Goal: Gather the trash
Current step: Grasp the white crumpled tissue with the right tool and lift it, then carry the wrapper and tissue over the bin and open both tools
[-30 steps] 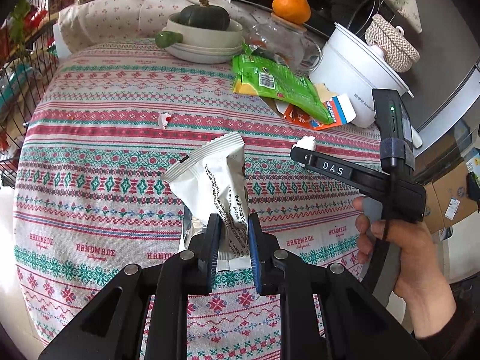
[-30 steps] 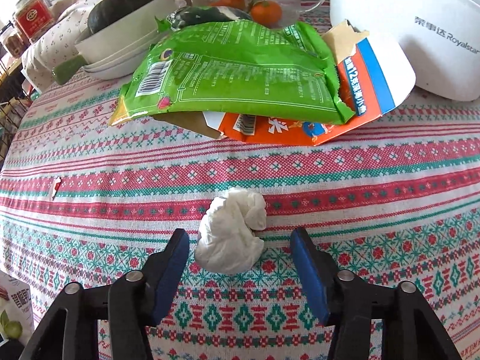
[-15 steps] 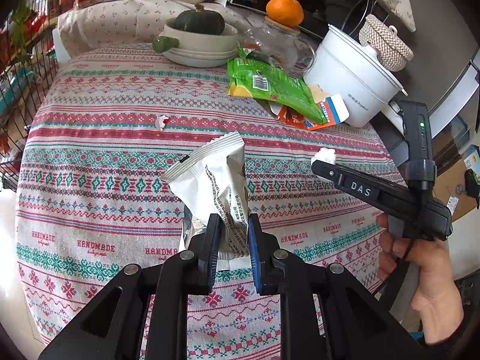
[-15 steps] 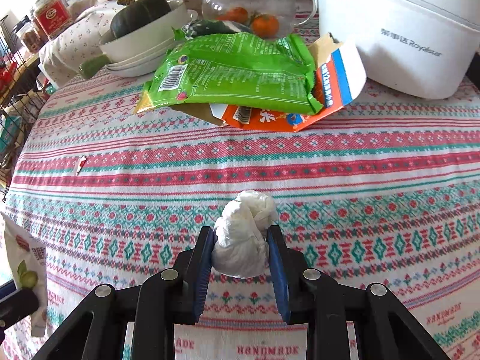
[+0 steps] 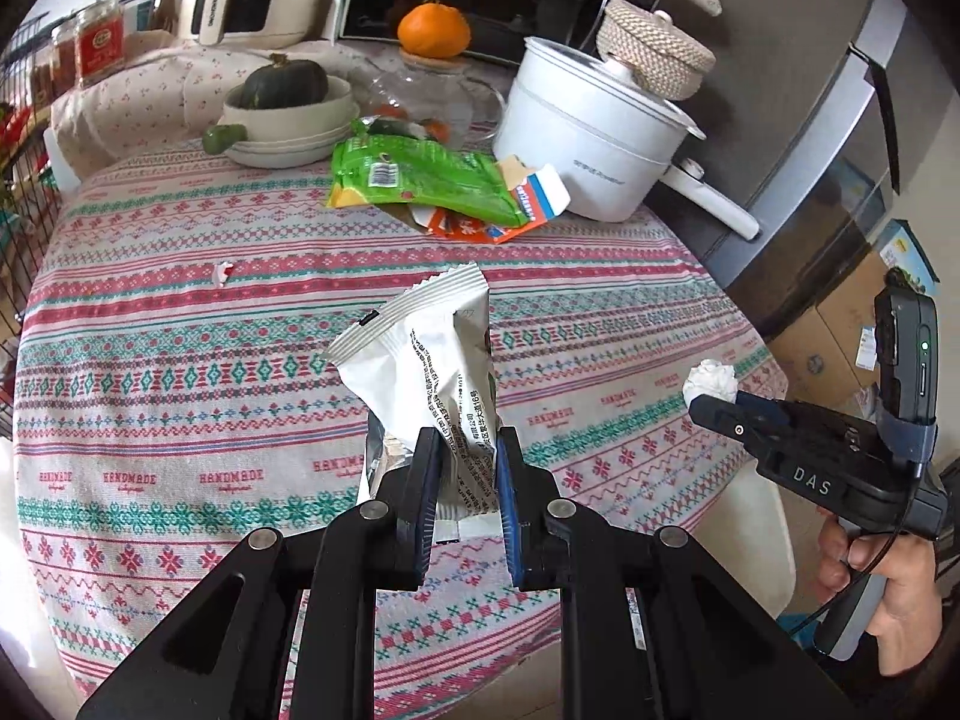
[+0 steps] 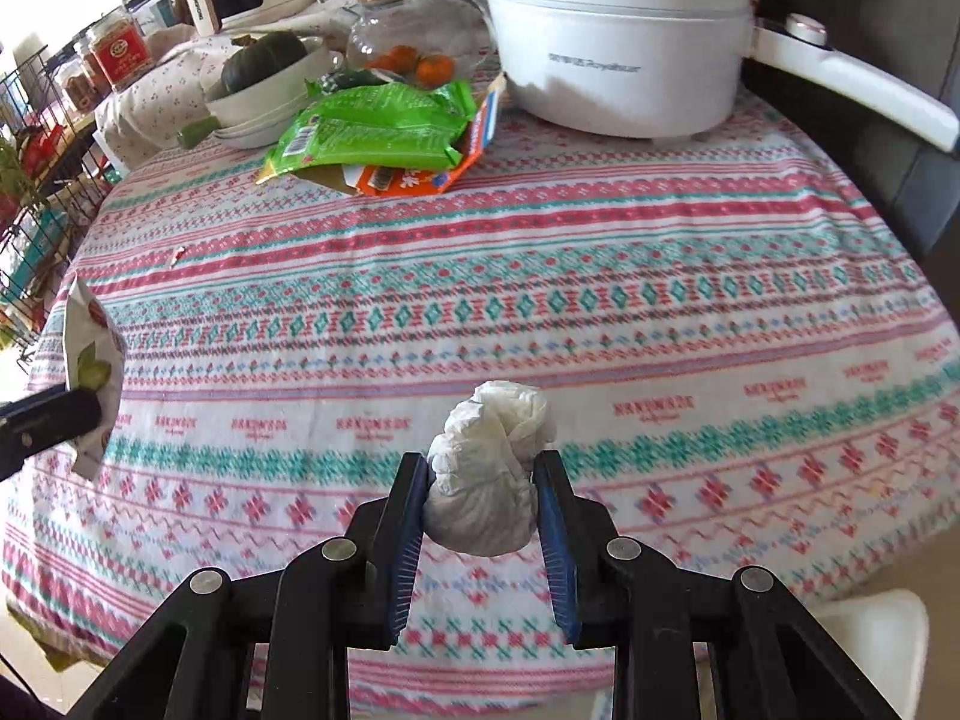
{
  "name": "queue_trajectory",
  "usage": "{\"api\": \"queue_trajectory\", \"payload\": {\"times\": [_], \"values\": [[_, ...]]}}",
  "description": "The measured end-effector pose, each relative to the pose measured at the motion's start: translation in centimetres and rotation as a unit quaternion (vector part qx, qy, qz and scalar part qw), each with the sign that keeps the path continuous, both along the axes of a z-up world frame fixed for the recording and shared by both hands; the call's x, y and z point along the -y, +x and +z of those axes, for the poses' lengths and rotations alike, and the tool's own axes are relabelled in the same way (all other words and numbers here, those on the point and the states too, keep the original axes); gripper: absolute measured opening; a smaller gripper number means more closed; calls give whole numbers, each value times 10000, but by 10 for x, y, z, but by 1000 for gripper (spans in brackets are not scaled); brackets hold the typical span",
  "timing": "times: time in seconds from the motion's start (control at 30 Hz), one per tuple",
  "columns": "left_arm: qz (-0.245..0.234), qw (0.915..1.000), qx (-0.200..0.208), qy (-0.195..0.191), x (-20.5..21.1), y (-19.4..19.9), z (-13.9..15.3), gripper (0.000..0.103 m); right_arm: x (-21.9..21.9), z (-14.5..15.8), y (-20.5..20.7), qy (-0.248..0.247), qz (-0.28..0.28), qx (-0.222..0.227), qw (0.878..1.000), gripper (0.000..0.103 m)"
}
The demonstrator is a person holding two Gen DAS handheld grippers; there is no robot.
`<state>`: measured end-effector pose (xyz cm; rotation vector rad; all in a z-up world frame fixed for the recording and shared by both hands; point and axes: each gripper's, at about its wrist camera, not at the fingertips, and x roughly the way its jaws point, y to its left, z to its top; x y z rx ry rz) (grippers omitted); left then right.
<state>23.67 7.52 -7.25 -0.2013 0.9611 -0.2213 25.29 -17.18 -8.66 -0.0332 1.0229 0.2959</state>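
My left gripper (image 5: 463,450) is shut on a white snack wrapper (image 5: 429,360), held above the patterned tablecloth (image 5: 180,360). A crumpled white tissue (image 6: 489,468) sits pinched between the blue pads of my right gripper (image 6: 485,480), lifted over the table's near edge. From the left wrist view the right gripper (image 5: 714,399) shows at the right with the tissue (image 5: 711,381) at its tip, a hand gripping its handle. A green snack bag (image 5: 420,180) lies on an orange and blue carton (image 5: 516,210) at the far side. A tiny paper scrap (image 5: 223,272) rests on the cloth at left.
A white electric pot (image 5: 594,132) stands at the back right. A glass jar (image 5: 429,96) topped with an orange, and a bowl (image 5: 288,126) holding a dark squash, line the back. A wire rack (image 6: 36,180) stands at left. Cardboard boxes (image 5: 852,324) sit beyond the right edge.
My right gripper closed on the tissue, lifted it off the cloth and pulled back toward the near right edge. The left gripper kept its hold on the wrapper and drew back a little.
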Motion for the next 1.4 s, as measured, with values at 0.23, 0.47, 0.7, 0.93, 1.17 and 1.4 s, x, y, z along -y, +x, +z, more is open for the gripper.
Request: {"api": "queue_trajectory", "payload": {"times": [0.23, 0.47, 0.7, 0.93, 1.17, 1.4], "values": [[-632, 9979, 111, 79, 54, -18, 6, 19, 54, 6, -45, -314, -285, 148, 9990, 32], [-1403, 9900, 142, -18, 116, -34, 1, 19, 111, 8, -68, -223, -831, 265, 9959, 32], [-2401, 9702, 304, 117, 189, -55, -15, 20, 160, -7, -84, -155, -1316, 98, 9911, 32], [-3084, 9511, 124, 118, 254, -68, -39, 20, 200, -25, -103, -201, -1640, -147, 9861, 33], [-3434, 9388, -56, 285, 299, -74, -68, 21, 230, -33, -116, -223, -1899, -228, 9813, 33], [-3628, 9304, -61, 514, 315, -77, -85, 24, 237, -33, -118, -148, -1914, -239, 9811, 33]]}}
